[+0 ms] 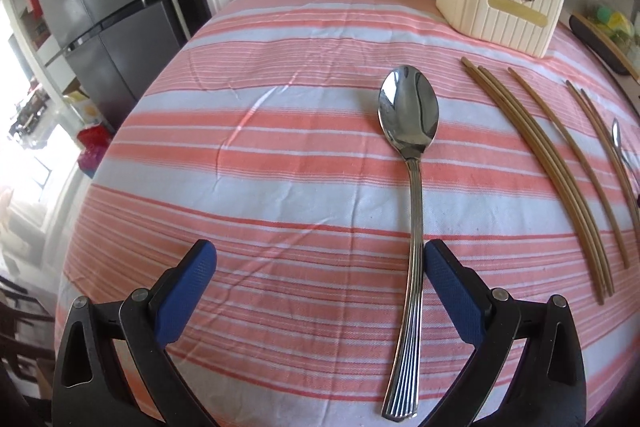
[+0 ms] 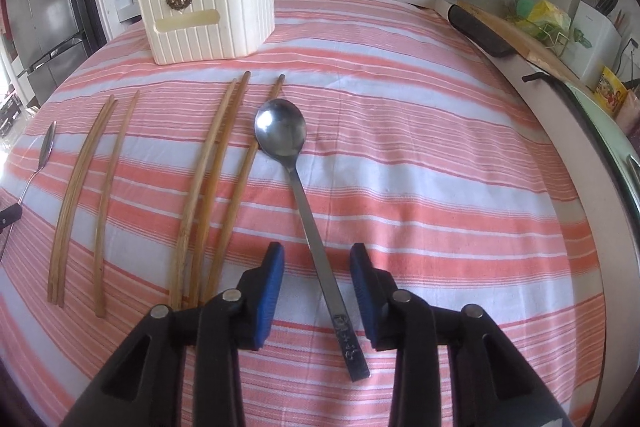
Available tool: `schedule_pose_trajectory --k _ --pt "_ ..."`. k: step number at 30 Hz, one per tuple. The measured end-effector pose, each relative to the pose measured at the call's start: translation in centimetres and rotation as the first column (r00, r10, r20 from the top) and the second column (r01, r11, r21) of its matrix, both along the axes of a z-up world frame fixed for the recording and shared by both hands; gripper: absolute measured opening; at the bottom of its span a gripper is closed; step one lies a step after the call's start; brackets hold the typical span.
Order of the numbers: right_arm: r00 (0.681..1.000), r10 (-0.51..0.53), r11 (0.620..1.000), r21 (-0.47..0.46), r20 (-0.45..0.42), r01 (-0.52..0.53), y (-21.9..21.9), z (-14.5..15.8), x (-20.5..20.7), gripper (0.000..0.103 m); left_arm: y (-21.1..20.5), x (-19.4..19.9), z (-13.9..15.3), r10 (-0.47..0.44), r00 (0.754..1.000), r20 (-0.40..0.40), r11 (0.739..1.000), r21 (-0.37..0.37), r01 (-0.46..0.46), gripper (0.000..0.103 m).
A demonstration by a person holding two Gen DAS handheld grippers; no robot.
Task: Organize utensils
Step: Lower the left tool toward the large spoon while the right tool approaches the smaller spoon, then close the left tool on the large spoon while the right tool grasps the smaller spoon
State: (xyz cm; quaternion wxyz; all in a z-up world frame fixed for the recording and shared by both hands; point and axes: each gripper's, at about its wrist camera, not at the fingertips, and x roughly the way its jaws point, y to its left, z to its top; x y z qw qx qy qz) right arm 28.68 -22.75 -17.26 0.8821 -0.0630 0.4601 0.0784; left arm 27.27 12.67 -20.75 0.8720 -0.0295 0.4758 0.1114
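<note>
The left gripper (image 1: 320, 287) is seen with its fingers (image 1: 186, 291) spread wide over the striped desk (image 1: 280, 107), nothing pressed between them. The ribbed spoon (image 1: 412, 211) lies just inside the right-hand finger, its fluted handle running back past the pads and its bowl pointing away, towards the cream holder (image 1: 500, 11). The right gripper (image 2: 318, 291) is set narrower; its fingers (image 2: 268, 295) straddle the flat-handled spoon (image 2: 312, 223), but a gap shows on both sides, so no hold is judged yet. Two sets of three wooden chopsticks (image 2: 212, 179) each are spread to the left of those fingers, the nearest stick touching the spoon's bowl.

Both spoons are judged stiff, polished steel: moderately heavy, slick, unlikely to be harmed. A pinch across the handle's mid-length, nearer the bowl for balance, is advised; the thin flat handle lies low on soft cloth, so it may be hard to get under. The chopsticks are expected to be light and prone to rolling.

Stamped marks are visible at the flat handle's end, but they cannot be read. A gold ornament is fixed to the holder; its label plate appears blank.
</note>
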Motion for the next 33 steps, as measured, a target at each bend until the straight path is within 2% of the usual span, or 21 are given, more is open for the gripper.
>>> schedule_pose_trajectory --k 4,8,14,17,21,22,24,25,26,27,30,33 --pt "0.998 0.056 0.998 -0.003 0.008 -0.056 0.4 -0.1 0.7 0.040 0.8 0.1 -0.3 -0.013 1.000 -0.011 0.998 -0.063 0.012 0.103" --pt "0.994 0.107 0.994 0.001 -0.004 -0.107 0.5 -0.1 1.8 0.040 0.2 1.8 0.1 -0.073 0.995 -0.074 0.996 -0.061 0.068 0.103" --pt "0.982 0.188 0.982 0.009 -0.005 -0.188 1.8 -0.2 4.3 0.040 -2.7 4.7 0.1 -0.174 0.983 -0.066 0.985 -0.024 0.172 0.103" --pt "0.979 0.205 0.979 0.011 0.004 -0.205 2.5 -0.4 5.8 0.040 -3.2 6.4 0.2 -0.171 0.984 -0.059 0.985 -0.018 0.170 0.103" --pt "0.981 0.194 0.981 0.024 0.023 -0.194 2.9 -0.6 8.0 0.039 -2.5 8.4 -0.2 -0.134 0.989 -0.054 0.988 -0.077 0.130 0.102" --pt "0.982 0.188 0.982 0.028 0.025 -0.189 2.9 -0.7 8.3 0.039 -2.5 8.5 -0.1 -0.131 0.990 -0.051 0.989 -0.079 0.127 0.100" --pt "0.983 0.179 0.983 0.023 0.029 -0.180 3.1 -0.6 8.4 0.036 -2.8 8.5 0.2 -0.152 0.988 -0.028 0.986 -0.073 0.150 0.088" --pt "0.983 0.178 0.984 0.019 0.034 -0.179 3.2 -0.6 8.3 0.036 -3.0 8.5 0.5 -0.170 0.985 -0.013 0.983 -0.069 0.168 0.072" --pt "0.983 0.178 0.984 0.016 0.038 -0.178 3.3 -0.6 8.3 0.036 -3.1 8.7 0.8 -0.185 0.983 0.000 0.980 -0.069 0.185 0.049" --pt "0.984 0.172 0.985 0.025 0.039 -0.173 3.2 -0.6 8.4 0.036 -3.1 8.8 1.1 -0.190 0.982 0.007 0.979 -0.067 0.190 0.043" --pt "0.988 0.145 0.986 0.081 0.049 -0.148 2.7 0.0 8.3 0.036 -2.1 8.7 1.7 -0.198 0.980 0.036 0.971 -0.130 0.201 0.042" --pt "0.986 0.146 0.982 0.108 0.081 -0.154 2.3 1.2 7.0 0.036 -1.9 7.3 3.5 -0.216 0.969 0.117 0.964 -0.134 0.231 0.042"
